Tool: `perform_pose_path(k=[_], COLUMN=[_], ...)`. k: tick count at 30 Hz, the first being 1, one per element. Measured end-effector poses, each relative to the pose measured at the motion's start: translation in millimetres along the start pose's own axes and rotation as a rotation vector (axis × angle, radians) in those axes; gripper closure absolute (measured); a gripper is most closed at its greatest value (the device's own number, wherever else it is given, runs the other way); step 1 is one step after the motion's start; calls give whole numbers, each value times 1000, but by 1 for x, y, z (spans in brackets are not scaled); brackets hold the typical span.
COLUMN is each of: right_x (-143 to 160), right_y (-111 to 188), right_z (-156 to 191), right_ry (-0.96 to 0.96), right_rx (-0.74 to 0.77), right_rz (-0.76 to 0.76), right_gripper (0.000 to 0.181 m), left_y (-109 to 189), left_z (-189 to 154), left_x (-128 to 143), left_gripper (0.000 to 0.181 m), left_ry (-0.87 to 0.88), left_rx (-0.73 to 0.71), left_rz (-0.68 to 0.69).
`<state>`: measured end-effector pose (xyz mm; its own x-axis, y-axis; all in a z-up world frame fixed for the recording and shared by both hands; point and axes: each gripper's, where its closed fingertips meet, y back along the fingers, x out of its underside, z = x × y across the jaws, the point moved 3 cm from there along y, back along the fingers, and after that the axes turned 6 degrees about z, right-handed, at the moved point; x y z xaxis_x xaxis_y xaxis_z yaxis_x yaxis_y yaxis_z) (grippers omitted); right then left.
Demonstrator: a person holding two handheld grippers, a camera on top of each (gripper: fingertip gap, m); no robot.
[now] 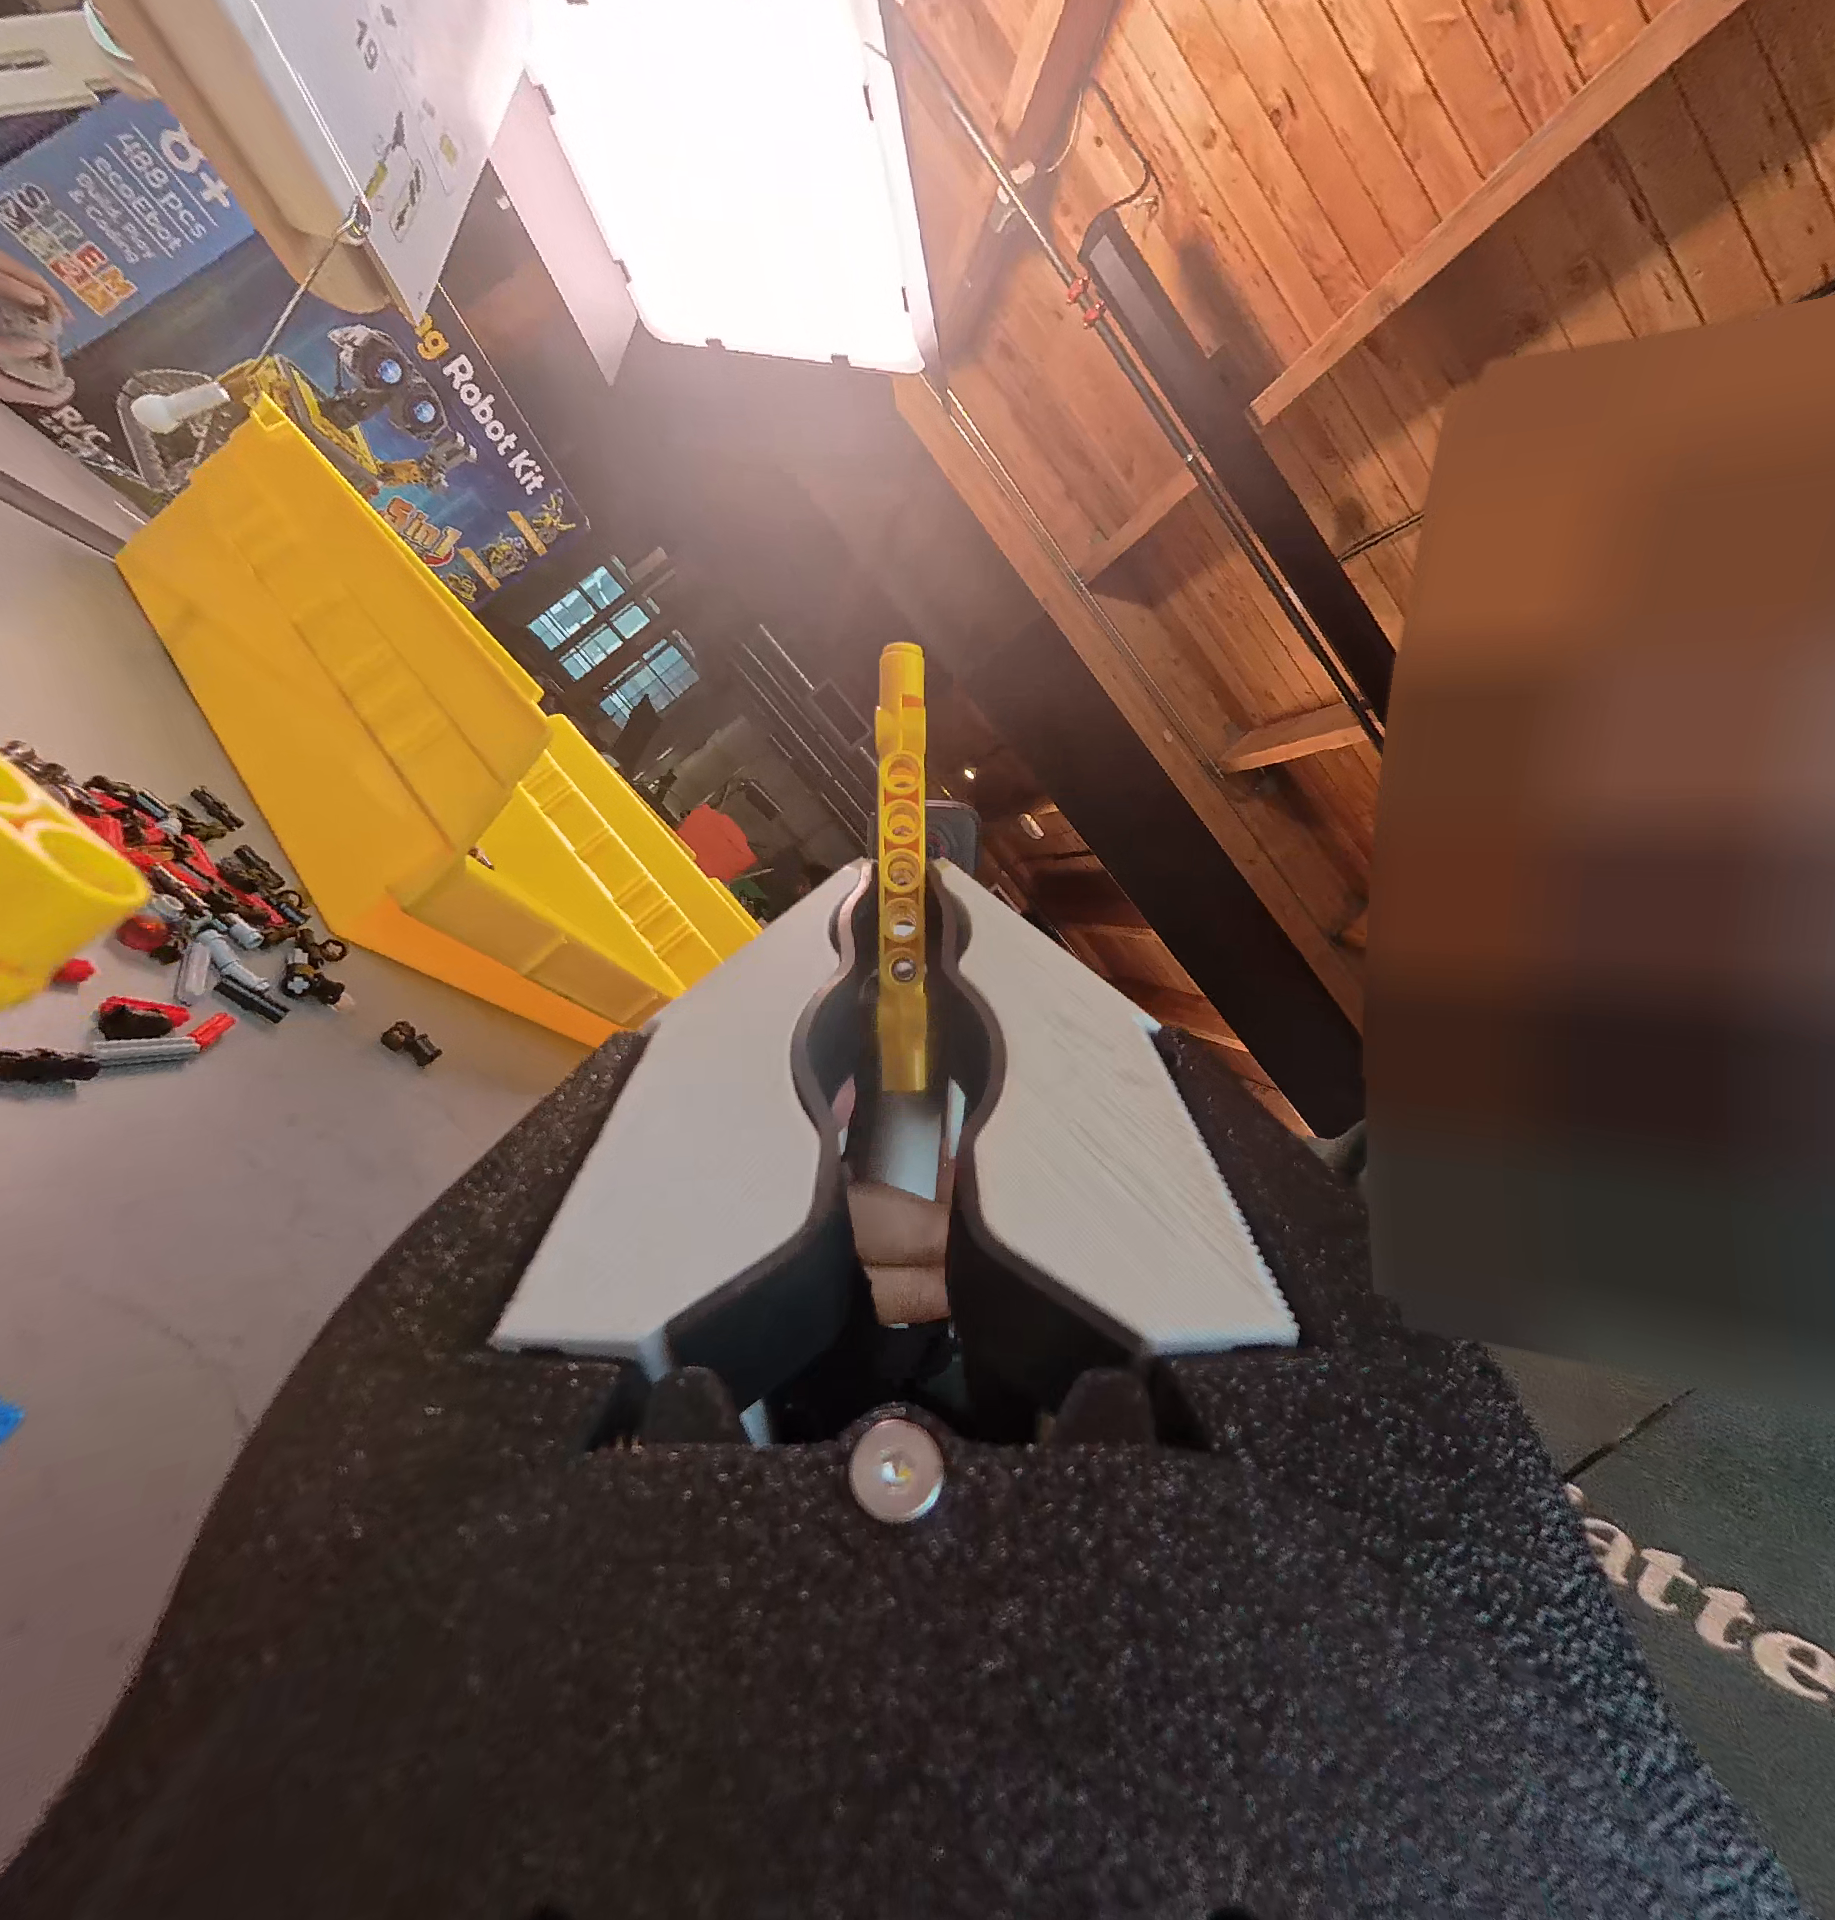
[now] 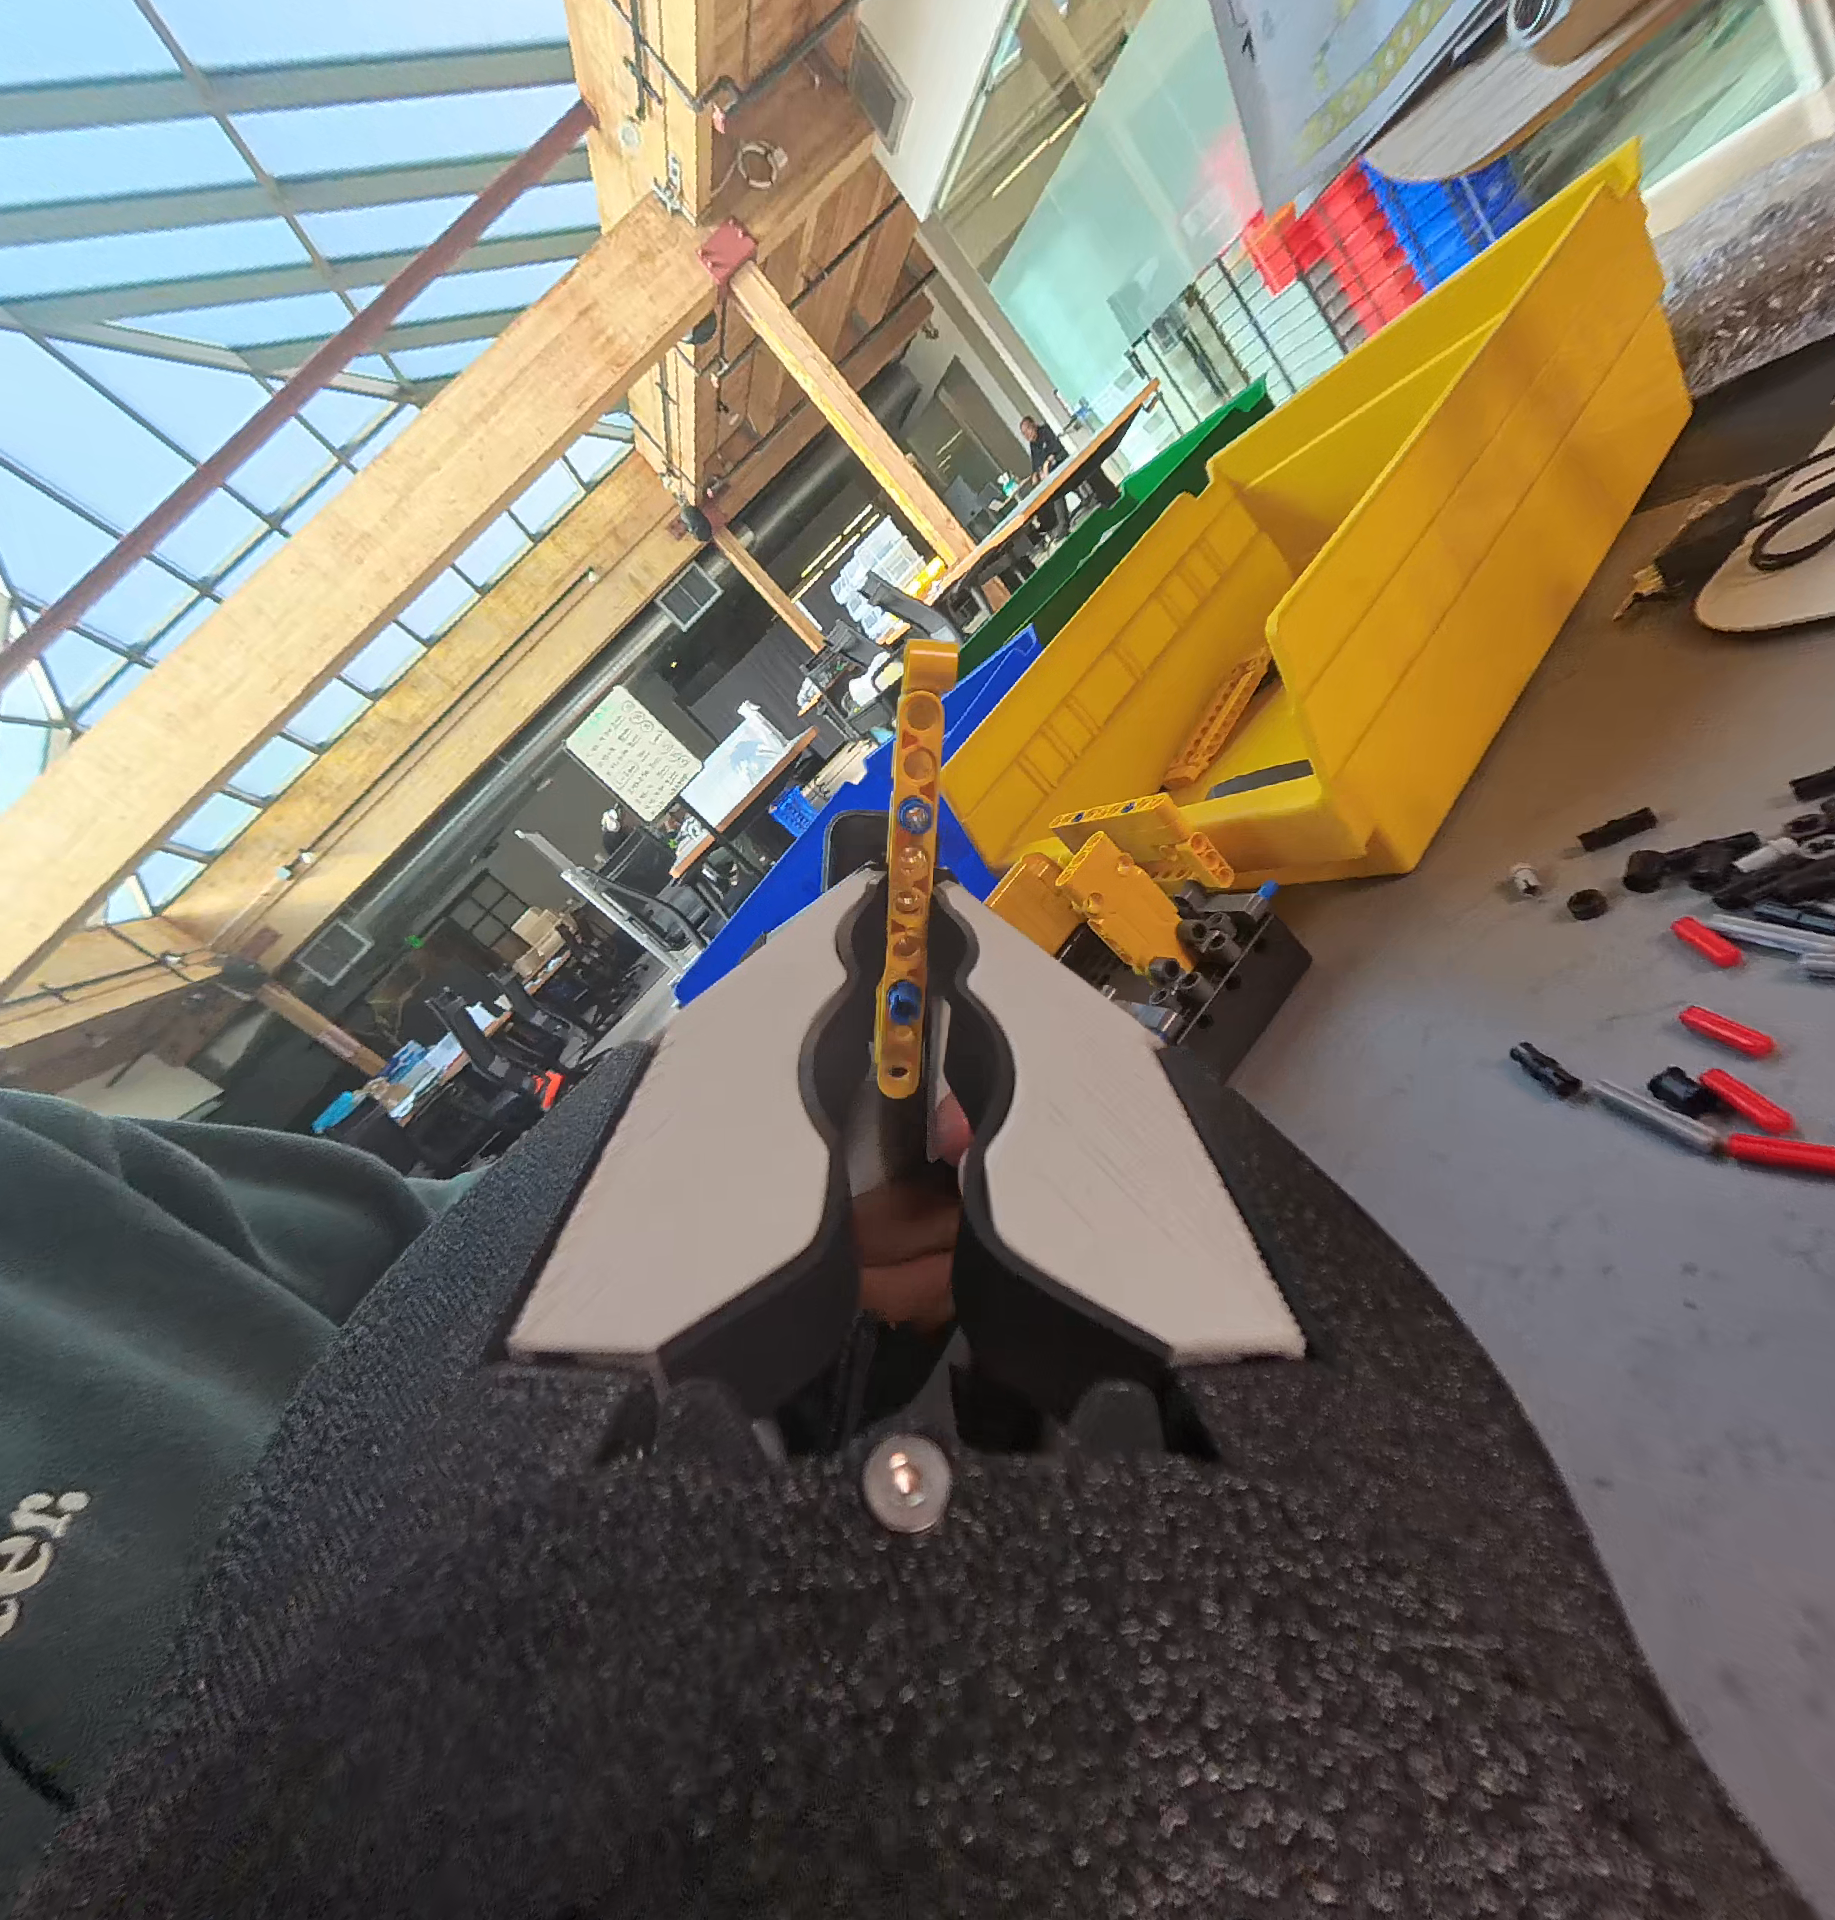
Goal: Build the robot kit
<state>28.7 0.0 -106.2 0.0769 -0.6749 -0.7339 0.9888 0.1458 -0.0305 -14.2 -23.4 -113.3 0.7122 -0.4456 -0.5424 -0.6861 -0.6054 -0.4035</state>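
Left gripper (image 1: 900, 883) clamped on a yellow perforated beam (image 1: 900, 831); the beam stands edge-on between the grey fingers (image 1: 747, 1039), its upper end poking past the tips, row of round holes along it, no pins seen. Right gripper (image 2: 911, 894) clamped on a longer yellow beam with blue pins (image 2: 911, 821); two blue pins sit in its holes, one above the fingertips, one lower between the jaws. This beam tilts slightly right at the top. Both grippers are raised off the grey table (image 2: 1515, 1299).
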Motion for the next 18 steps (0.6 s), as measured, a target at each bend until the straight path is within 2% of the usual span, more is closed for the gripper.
perform_pose_path(k=[2, 8, 18], right_x=[-1, -6, -7], right_y=[0, -1, -6], right_z=[-1, -4, -11], right_ry=[29, -70, -184], right_rx=[25, 8, -41], right_rz=[-35, -168, -206], right_gripper=[176, 177, 176], left_y=[-1, -5, -5], left_z=[1, 2, 9], left_x=[-1, -3, -7], left_gripper=[176, 176, 175], left_ry=[-2, 22, 1], left_rx=[-14, -21, -41], left_rz=[-25, -121, -166])
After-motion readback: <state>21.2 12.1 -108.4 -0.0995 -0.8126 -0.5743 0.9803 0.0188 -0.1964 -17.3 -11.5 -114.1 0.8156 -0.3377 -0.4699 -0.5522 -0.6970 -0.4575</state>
